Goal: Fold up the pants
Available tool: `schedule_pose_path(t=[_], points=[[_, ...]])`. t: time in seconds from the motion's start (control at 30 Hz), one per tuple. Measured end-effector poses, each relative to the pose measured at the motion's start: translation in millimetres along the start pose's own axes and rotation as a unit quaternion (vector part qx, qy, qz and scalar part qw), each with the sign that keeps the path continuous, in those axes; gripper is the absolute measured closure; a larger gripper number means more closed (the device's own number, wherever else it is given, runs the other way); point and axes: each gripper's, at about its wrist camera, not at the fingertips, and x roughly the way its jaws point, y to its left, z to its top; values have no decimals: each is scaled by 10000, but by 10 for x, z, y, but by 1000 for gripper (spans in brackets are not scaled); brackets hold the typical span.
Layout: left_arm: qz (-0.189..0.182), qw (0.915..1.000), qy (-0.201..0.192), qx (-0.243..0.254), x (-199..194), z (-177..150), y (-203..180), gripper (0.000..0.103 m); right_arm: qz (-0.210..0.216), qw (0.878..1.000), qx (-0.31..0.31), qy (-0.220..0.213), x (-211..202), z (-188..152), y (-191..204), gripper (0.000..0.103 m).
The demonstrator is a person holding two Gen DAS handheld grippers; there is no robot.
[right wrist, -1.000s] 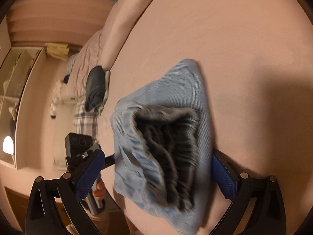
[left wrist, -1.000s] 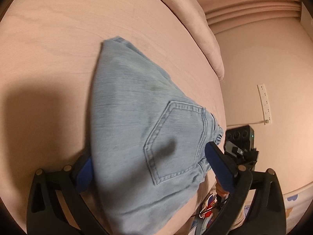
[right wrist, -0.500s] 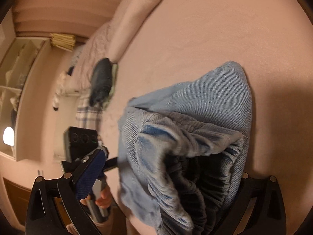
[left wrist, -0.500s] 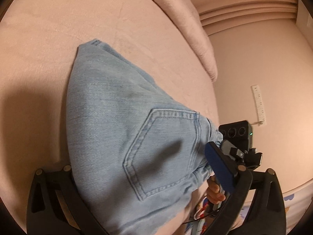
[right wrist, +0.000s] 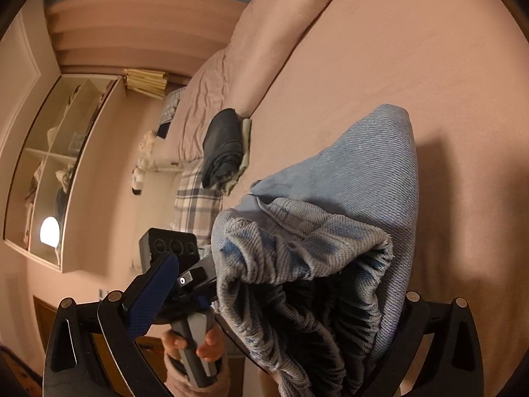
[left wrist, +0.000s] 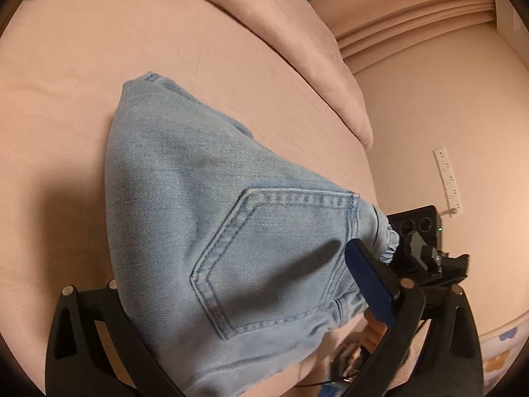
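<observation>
Light blue pants (left wrist: pixel 211 218) draped across frame centre, waist end low, far end resting on the pink bed (left wrist: pixel 66 99). Back pocket showing at centre right. Left tongs (left wrist: pixel 231 301) spread wide, cloth lying over and between them; whether gripped, cannot tell. Right tongs (right wrist: pixel 281 301) likewise wide, gathered elastic waistband hanging between. Folded at least once, judging by the layers; not yet flat or neat. Compared with a second ago: waist lifted nearer both cameras.

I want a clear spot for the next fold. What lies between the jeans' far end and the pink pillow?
Only bare pink sheet lies between the jeans and the pillow, as the left wrist view shows.
</observation>
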Motion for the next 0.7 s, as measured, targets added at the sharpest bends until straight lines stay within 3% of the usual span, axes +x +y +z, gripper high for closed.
schedule_pose_path(t=[0.3, 0.7], points=[[93, 9997, -234, -40, -232, 286, 102, 3, 52, 9998, -144, 95, 291, 265, 286, 0], [229, 9989, -413, -53, -242, 802, 190, 3, -37, 9989, -403, 225, 638, 772, 462, 0]])
